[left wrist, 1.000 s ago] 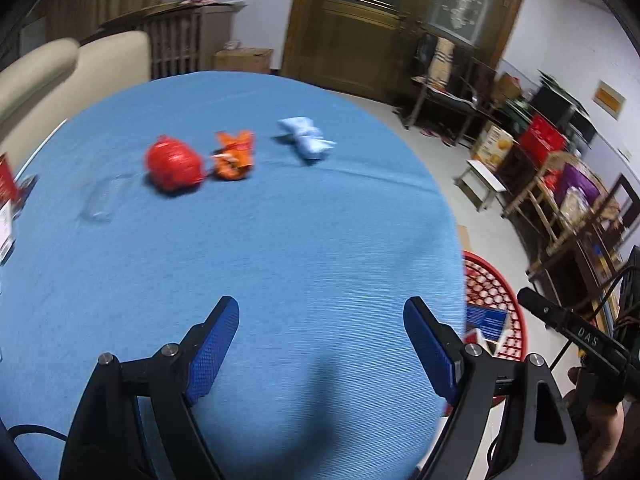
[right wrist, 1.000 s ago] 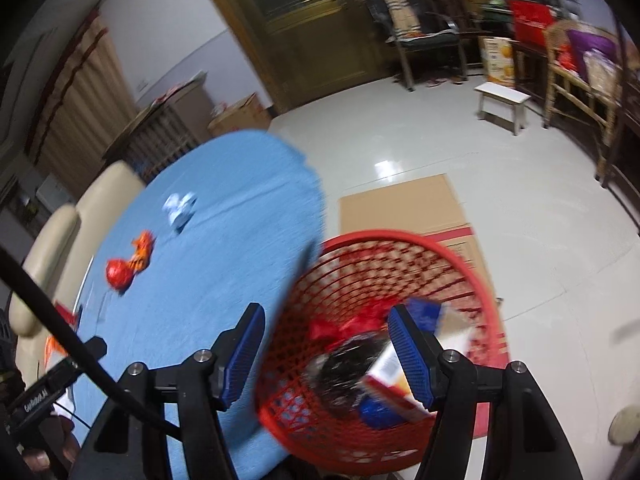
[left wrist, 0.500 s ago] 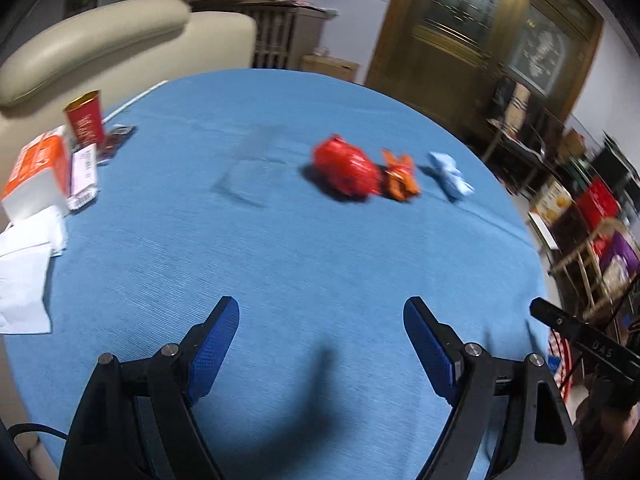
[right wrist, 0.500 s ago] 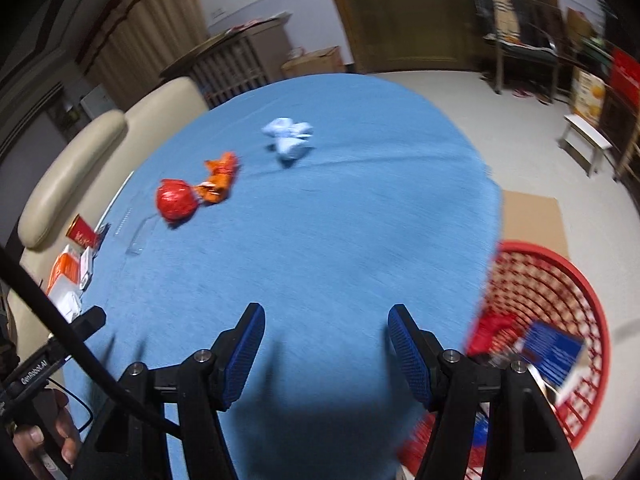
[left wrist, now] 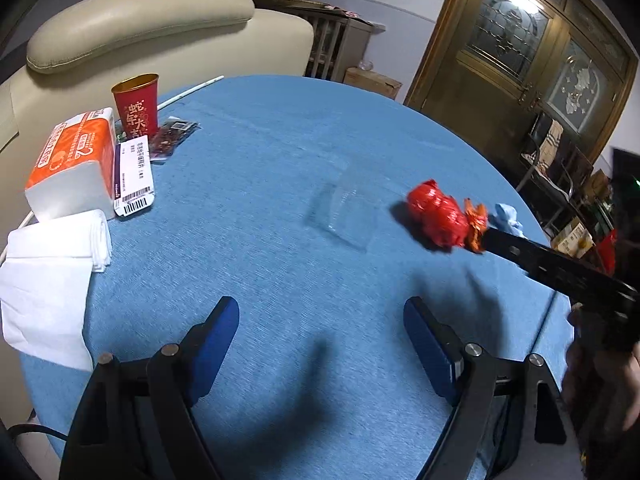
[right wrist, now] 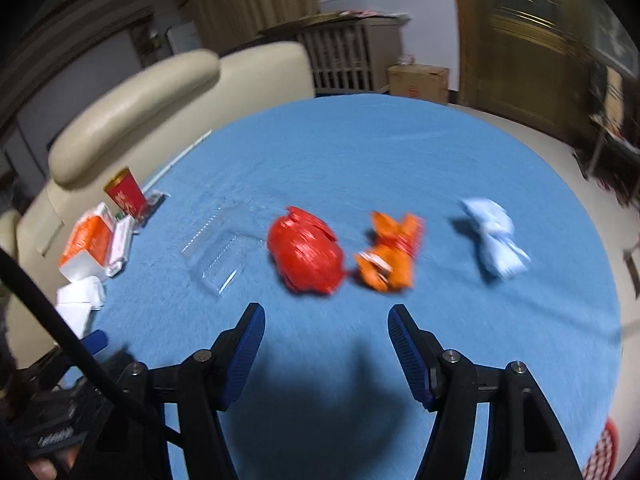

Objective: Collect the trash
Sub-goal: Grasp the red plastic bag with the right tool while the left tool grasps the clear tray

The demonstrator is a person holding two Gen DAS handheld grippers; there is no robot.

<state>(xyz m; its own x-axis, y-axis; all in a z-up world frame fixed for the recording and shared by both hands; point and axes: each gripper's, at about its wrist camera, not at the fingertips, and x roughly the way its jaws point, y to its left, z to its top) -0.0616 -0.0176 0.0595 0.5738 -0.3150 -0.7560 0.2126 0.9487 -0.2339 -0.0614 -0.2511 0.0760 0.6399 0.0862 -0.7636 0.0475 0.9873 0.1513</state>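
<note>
On the blue round table lie a crumpled red bag, an orange wrapper, a pale blue wad and a clear plastic tray. My right gripper is open and empty, just short of the red bag. My left gripper is open and empty over bare cloth; the red bag and clear tray lie ahead of it. The right gripper's black finger reaches in from the right, hiding part of the orange wrapper.
At the table's left stand a red paper cup, an orange tissue pack, a barcoded packet and white napkins. A beige sofa lies behind. The red basket's rim shows at lower right.
My right gripper has swung from over the red basket to the table, closing on the red bag. My left gripper has turned left, bringing the cup and tissue pack into view.
</note>
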